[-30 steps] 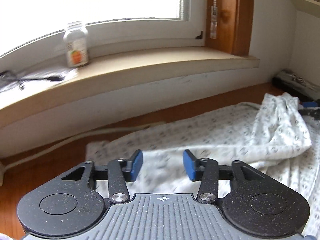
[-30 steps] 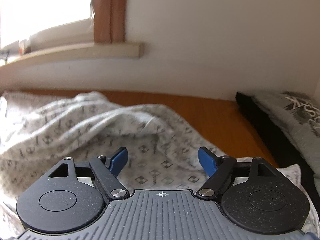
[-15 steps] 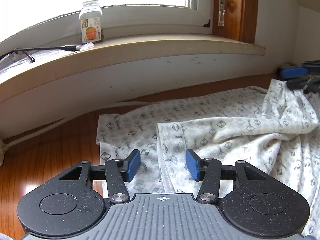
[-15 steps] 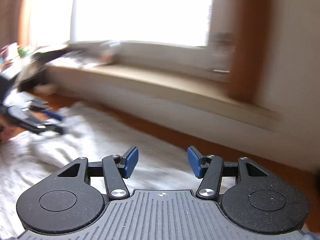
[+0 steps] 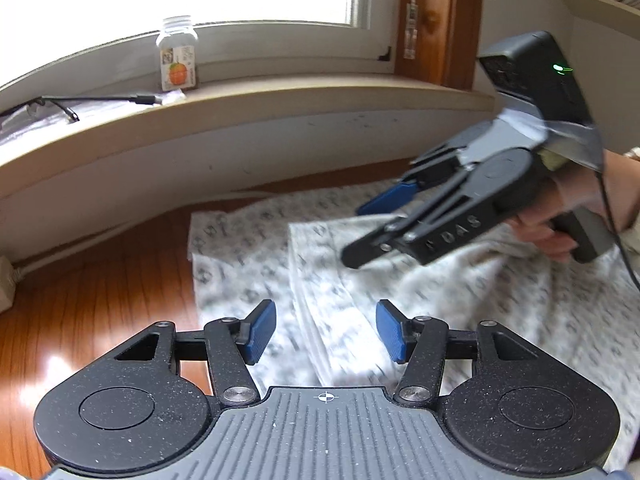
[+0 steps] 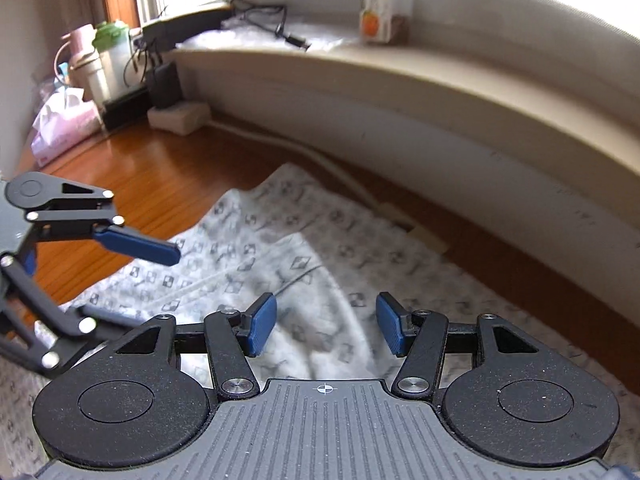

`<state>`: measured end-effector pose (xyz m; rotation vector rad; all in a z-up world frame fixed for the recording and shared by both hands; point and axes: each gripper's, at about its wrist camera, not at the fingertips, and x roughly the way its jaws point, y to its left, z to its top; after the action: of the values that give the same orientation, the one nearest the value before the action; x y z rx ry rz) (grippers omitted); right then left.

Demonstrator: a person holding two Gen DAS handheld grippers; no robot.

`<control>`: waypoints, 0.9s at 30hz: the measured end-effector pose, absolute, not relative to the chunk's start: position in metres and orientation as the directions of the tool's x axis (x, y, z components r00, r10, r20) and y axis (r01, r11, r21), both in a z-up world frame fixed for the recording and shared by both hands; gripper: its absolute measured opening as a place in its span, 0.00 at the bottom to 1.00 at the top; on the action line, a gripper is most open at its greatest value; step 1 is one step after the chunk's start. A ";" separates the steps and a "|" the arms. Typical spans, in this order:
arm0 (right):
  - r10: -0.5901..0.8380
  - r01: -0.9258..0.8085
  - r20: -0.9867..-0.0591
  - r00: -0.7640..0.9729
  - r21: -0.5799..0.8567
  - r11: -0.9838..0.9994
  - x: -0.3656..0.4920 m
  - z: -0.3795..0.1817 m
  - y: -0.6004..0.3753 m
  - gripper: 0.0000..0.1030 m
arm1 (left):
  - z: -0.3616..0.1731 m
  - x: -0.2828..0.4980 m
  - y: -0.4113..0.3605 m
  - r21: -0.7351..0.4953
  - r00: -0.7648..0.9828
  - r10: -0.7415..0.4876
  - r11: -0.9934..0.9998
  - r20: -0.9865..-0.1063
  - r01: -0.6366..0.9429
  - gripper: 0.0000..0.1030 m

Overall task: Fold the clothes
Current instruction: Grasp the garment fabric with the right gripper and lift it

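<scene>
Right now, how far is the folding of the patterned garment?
Done: one flap of the patterned garment already lies folded over itself on the wooden floor. In hand: nothing; the left hand-held gripper is opening, the right hand-held gripper is closing, both empty above the cloth. Left: the remaining folds.

Legible markings in the two wrist views

Raised letters along the side of the right gripper [image 5: 362, 234] appear to read "DAS". The jar [image 5: 177, 54] on the windowsill carries a label with an orange picture; its print is too small to read.
</scene>
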<state>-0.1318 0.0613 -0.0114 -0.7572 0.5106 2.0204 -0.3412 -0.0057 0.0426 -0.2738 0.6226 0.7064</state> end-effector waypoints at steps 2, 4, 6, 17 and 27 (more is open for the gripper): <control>0.595 -0.845 -0.674 -0.437 0.080 -0.529 -0.131 -0.010 0.054 0.10 | 0.039 -0.340 -0.008 -0.023 0.587 0.513 0.741 -0.626 -0.671 0.58; 0.612 -0.842 -0.650 -0.450 0.081 -0.533 -0.131 -0.004 0.047 0.06 | 0.037 -0.339 -0.010 -0.015 0.581 0.510 0.743 -0.634 -0.669 0.57; 0.638 -0.838 -0.612 -0.466 0.075 -0.540 -0.131 0.007 0.038 0.04 | 0.034 -0.336 -0.009 -0.012 0.576 0.508 0.743 -0.640 -0.669 0.57; 0.867 -0.902 -0.315 -0.387 -0.065 -0.426 -0.122 0.099 -0.002 0.02 | 0.075 -0.303 0.030 0.021 0.525 0.650 0.638 -0.549 -0.770 0.52; 0.744 -0.822 -0.448 -0.495 -0.037 -0.569 -0.153 0.055 -0.027 0.03 | 0.090 -0.358 0.053 -0.142 0.520 0.684 0.530 -0.511 -0.836 0.55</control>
<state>-0.1533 -0.0273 0.0545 -0.5242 0.2243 2.1206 -0.3582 0.0532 0.0897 -0.3974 0.4238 0.9400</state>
